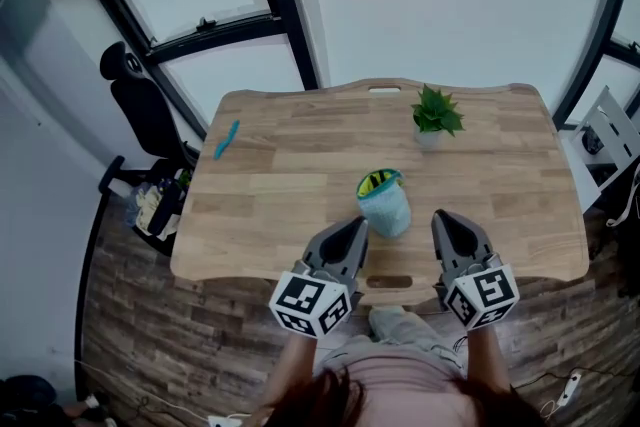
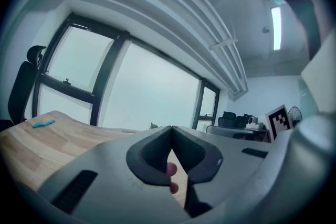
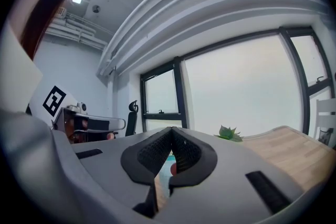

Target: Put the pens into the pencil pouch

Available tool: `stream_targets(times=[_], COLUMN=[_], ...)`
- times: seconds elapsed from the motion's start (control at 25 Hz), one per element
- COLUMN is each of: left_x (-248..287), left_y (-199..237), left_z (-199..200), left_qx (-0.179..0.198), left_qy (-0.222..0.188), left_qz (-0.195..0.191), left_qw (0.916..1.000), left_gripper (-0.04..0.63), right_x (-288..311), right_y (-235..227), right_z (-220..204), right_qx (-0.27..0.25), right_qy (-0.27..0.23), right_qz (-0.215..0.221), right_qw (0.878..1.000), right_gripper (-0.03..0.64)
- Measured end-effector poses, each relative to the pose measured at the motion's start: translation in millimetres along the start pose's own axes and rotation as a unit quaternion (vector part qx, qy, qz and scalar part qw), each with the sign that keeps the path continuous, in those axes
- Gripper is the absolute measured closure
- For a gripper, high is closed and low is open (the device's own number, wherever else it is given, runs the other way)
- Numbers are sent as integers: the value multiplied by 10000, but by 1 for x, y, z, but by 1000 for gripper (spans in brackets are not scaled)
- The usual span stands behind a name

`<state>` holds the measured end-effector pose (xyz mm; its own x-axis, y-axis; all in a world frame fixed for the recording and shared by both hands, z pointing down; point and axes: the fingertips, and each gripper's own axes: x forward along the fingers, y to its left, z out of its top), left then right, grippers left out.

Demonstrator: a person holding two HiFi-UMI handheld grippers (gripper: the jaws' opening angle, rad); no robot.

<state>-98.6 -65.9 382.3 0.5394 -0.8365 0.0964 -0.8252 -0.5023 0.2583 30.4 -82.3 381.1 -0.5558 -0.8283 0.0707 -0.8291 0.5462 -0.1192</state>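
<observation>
- Pens are in neither pair of tongs: the left tongs [image 1: 356, 225] and right tongs [image 1: 441, 218] are both clenched on nothing, one on each side of the pouch [image 1: 385, 205].
- The teal pouch stands upright and open near the front edge of the tabletop [image 1: 300, 170], with what look like yellow and dark pens in its mouth.
- One blue pen [image 1: 227, 139] lies well apart, by the left edge. Fetching it seems next, so the left tongs must open and reach there.
</observation>
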Motion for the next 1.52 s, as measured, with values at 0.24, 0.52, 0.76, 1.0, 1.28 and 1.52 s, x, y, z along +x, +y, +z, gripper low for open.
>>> stream_targets(times=[0.24,0.52,0.76,1.0,1.28,1.52], left_x=[-17,-38,-50,-63,-74,-77], left_y=[-11,-25,-36,-45,-56,-61], left_z=[14,18,12,5,0,-1], left_qx=[289,440,436,473,401,295], left_qy=[-83,-93,-54,-28,-35,-71], left_qz=[-7,-7,-5,-18,-36,-33], left_qw=[9995,9990,9990,9989,9992,9995], left_gripper=[594,594,594,594,594,594], right_x=[-19,-40,-58,-76,-87,-90], right_y=[-1,7,16,24,31,34], right_z=[12,20,21,21,26,27], right_qx=[-142,-277,-313,-274,-279,-311], right_qy=[-172,-150,-181,-266,-320,-314], right_qz=[-312,-505,-528,-550,-557,-477], right_qw=[9993,9982,9980,9978,9975,9979], right_gripper=[617,617,617,617,617,617])
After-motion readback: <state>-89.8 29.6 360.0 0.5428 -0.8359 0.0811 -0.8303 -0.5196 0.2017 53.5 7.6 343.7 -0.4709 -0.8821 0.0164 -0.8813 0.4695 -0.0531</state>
